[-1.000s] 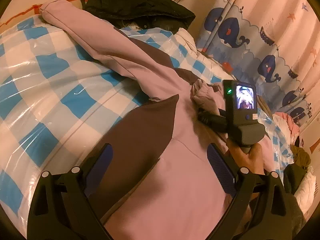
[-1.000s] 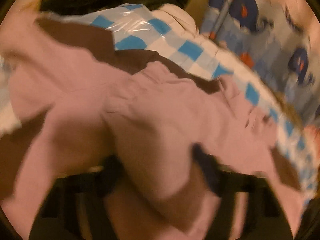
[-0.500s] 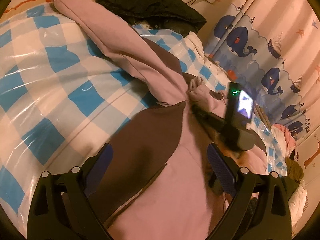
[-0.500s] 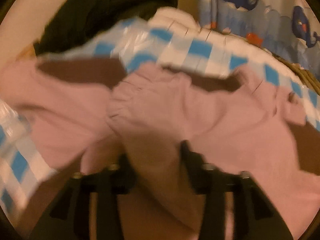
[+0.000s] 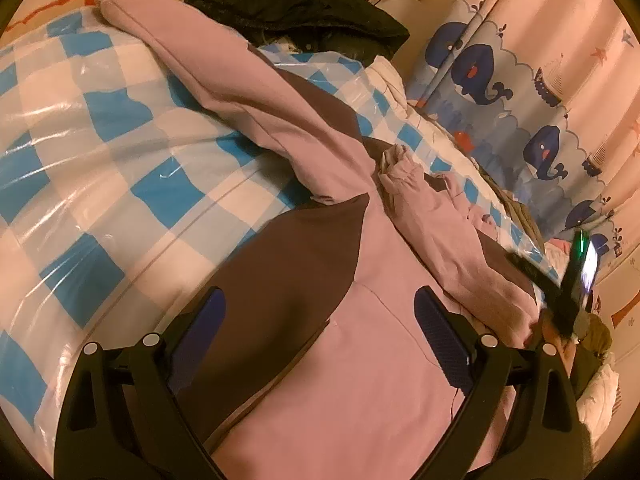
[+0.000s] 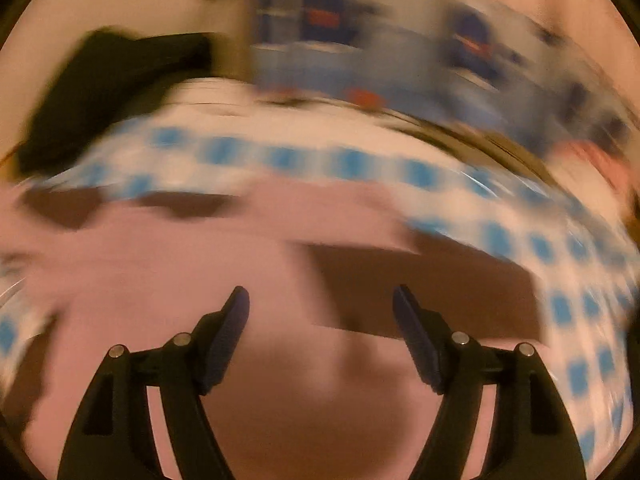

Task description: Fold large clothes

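A large pink and brown sweatshirt (image 5: 360, 360) lies spread on the checked bed. One sleeve (image 5: 208, 52) stretches to the far upper left. The other sleeve (image 5: 440, 240) lies folded across the chest, cuff bunched near the collar. My left gripper (image 5: 320, 300) hangs open just above the garment's body, with nothing between its pads. In the left wrist view my right gripper (image 5: 524, 266) is a blurred streak at the right edge, clear of the sleeve. Its own blurred view shows the right gripper (image 6: 320, 292) with jaws opening and empty above the sweatshirt (image 6: 200, 248).
The bed cover (image 5: 100, 152) is blue and white checks under shiny plastic. A black jacket (image 5: 304, 4) is heaped at the far end by the wall. A whale-print curtain (image 5: 520, 80) hangs along the right side. More clothes (image 5: 600, 380) are piled low on the right.
My right gripper let go of the sleeve cuff it held and swung away to the right, its jaws spreading. The sleeve now rests across the chest. The left gripper stayed put.
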`<state>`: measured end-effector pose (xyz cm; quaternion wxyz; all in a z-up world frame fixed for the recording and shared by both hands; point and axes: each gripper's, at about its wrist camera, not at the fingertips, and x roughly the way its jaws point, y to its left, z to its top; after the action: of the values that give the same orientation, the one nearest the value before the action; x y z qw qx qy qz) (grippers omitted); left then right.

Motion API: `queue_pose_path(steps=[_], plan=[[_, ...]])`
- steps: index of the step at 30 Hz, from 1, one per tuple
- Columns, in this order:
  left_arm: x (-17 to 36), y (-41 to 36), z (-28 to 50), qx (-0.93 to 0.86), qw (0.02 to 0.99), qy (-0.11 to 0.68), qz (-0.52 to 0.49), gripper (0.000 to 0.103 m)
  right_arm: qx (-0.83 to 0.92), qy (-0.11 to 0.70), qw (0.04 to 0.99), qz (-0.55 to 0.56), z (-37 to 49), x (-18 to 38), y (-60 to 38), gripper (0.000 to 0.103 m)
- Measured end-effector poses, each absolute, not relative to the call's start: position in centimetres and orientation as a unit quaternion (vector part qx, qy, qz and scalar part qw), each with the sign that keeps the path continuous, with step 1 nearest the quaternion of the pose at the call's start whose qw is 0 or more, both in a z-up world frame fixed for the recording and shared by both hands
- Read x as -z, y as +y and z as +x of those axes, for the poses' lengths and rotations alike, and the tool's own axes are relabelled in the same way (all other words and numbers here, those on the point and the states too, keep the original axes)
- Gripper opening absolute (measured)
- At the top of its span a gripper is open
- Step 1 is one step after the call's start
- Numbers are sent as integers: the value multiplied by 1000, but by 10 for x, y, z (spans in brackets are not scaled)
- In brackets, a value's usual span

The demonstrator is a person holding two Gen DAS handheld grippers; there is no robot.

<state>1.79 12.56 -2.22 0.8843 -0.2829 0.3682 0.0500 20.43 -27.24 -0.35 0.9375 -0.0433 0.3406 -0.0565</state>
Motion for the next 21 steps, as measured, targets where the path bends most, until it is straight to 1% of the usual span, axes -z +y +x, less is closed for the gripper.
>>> queue_pose_path(steps=[1, 3, 4, 7, 10, 12, 13, 14, 17, 21], plan=[[23, 126, 18, -50, 884, 369, -284, 91, 92, 350, 932, -21, 208, 14, -301, 71], [24, 125, 19, -51, 883, 372, -282, 91, 99, 425, 900, 2, 225, 59, -334, 72], [24, 125, 20, -51, 884, 372, -280, 91, 93, 437, 894, 6, 228, 68, -338, 72], [24, 124, 21, -52, 885, 374, -273, 91, 83, 433, 897, -2, 223, 51, -331, 72], [22, 128, 21, -52, 886, 372, -272, 91, 33, 376, 926, -13, 188, 24, -309, 73], [18, 136, 20, -61, 887, 363, -279, 91, 22, 367, 928, -55, 173, 33, -292, 92], [15, 139, 20, -64, 888, 359, -282, 91, 19, 428, 897, -108, 181, 65, -282, 92], [13, 144, 19, -66, 888, 354, -285, 91, 13, 453, 885, -109, 185, 77, -284, 92], [0, 164, 18, -66, 893, 338, -292, 91, 2, 438, 898, -33, 172, 49, -301, 92], [-35, 226, 18, -82, 900, 284, -321, 91, -37, 376, 925, -44, 105, 2, -302, 92]])
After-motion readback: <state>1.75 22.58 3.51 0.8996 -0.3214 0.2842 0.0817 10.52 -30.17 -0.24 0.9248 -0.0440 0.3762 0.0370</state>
